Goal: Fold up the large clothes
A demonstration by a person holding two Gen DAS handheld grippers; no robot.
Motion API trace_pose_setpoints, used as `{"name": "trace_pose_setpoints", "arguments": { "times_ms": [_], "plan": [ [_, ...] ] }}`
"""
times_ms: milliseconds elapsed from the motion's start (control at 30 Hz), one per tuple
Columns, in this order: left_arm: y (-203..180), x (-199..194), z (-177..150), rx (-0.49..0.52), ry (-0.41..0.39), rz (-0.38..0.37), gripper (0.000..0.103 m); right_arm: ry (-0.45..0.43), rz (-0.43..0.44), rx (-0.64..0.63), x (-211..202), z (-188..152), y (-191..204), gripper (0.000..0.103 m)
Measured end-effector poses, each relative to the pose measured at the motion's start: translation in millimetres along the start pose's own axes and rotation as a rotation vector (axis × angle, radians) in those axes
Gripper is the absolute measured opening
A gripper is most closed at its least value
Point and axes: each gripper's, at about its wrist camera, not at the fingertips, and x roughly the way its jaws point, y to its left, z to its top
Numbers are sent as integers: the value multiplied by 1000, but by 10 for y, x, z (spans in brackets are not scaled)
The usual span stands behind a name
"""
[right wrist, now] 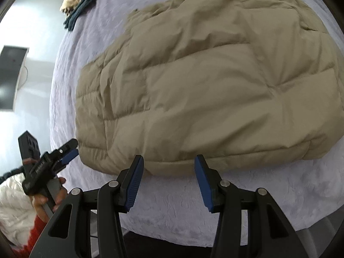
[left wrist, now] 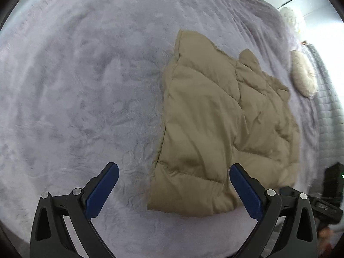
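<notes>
Left hand-held gripper [left wrist: 174,176] spread wide, tilted down over jacket [left wrist: 217,129] corner

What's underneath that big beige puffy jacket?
The beige puffy jacket lies flat on a lavender fuzzy blanket that shows all around it. Whatever is directly beneath the jacket is covered, so that can't be seen.

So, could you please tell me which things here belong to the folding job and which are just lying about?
Part of the job:
- tan padded jacket, lying on the bed
- left tool, open, empty
- right tool, open, empty

Just lying about:
- lilac bedspread
- fluffy beige cushion
- dark blue cloth at the bed's edge
</notes>
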Motion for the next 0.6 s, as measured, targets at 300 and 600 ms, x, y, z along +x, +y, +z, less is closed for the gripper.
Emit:
{"name": "trace_pose_setpoints", "arguments": {
  "times_ms": [300, 600],
  "plan": [
    [216, 324, -270, 125, 23, 300, 103, 43, -34, 0, 62, -45, 60, 53],
    [512, 96, -125, -33, -25, 27, 103, -2, -89, -80, 55, 131, 307, 53]
  ]
}}
